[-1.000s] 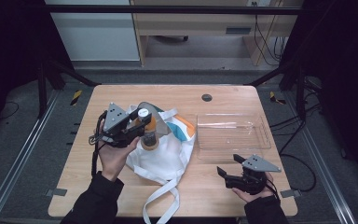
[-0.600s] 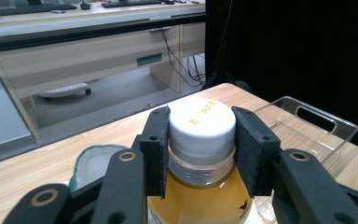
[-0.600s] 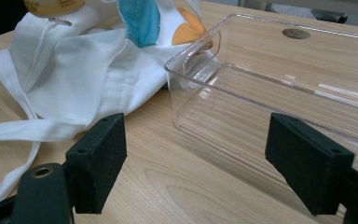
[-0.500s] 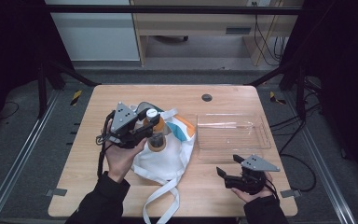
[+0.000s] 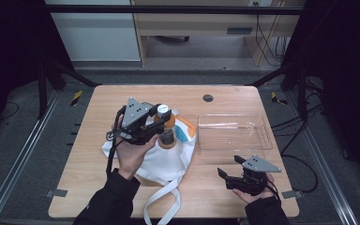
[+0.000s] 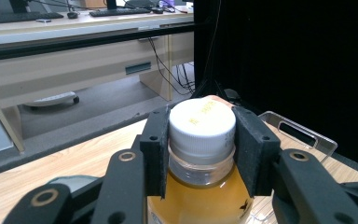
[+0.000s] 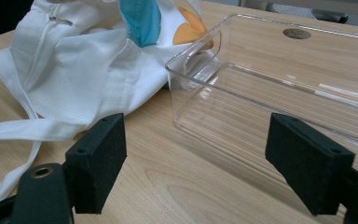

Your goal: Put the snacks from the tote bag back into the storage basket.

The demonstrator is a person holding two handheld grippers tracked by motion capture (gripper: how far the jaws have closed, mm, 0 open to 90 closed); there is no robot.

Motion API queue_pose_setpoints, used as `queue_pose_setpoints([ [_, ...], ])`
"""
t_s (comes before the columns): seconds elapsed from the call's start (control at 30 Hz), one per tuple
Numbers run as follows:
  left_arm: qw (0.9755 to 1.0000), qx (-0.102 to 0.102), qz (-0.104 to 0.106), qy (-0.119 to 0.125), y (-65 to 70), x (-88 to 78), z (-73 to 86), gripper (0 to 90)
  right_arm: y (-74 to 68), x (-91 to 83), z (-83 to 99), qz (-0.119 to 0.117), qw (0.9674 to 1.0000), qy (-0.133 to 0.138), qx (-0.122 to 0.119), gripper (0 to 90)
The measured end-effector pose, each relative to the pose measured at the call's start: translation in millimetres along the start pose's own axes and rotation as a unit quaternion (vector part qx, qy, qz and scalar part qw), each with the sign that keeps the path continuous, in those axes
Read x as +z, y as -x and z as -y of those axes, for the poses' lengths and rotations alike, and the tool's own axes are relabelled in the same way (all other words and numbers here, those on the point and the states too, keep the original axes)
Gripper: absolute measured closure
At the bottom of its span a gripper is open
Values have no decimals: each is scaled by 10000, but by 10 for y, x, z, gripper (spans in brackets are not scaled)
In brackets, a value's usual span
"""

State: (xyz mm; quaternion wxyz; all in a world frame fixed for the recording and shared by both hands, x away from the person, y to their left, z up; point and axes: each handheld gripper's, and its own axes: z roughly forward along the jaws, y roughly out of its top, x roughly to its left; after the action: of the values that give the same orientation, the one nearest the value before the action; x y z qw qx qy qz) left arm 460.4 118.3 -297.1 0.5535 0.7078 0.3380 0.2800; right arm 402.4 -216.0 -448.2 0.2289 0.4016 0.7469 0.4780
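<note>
Amber juice bottle [image 5: 163, 119] sits clamped at its white cap in my left gripper [image 6: 201, 154], lifted over the white cloth bag [image 5: 161, 157], likely bound for the clear tray [image 5: 234, 133] at three o'clock. Right gripper [image 7: 214, 163] rests spread apart at five o'clock. Pale wooden table [image 5: 84, 187]; dark curtains around.

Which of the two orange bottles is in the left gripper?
The white-capped bottle, clamped at its cap by the left gripper; the grey-capped bottle sits apart on the white bag.
</note>
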Motion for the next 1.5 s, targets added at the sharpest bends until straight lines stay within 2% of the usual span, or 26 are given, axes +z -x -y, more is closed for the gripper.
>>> queue_pose_setpoints([
  [0.43,9999,-24,111,15,137,187,-56,586,0,1,1,-16,10000,9,-4,206],
  [0.73,9998,69,170,26,288,339,-132,586,1,1,2,-32,10000,17,-11,206],
  [1.5,9993,180,317,8,557,731,-242,586,-12,-6,0,-59,10000,34,-50,203],
])
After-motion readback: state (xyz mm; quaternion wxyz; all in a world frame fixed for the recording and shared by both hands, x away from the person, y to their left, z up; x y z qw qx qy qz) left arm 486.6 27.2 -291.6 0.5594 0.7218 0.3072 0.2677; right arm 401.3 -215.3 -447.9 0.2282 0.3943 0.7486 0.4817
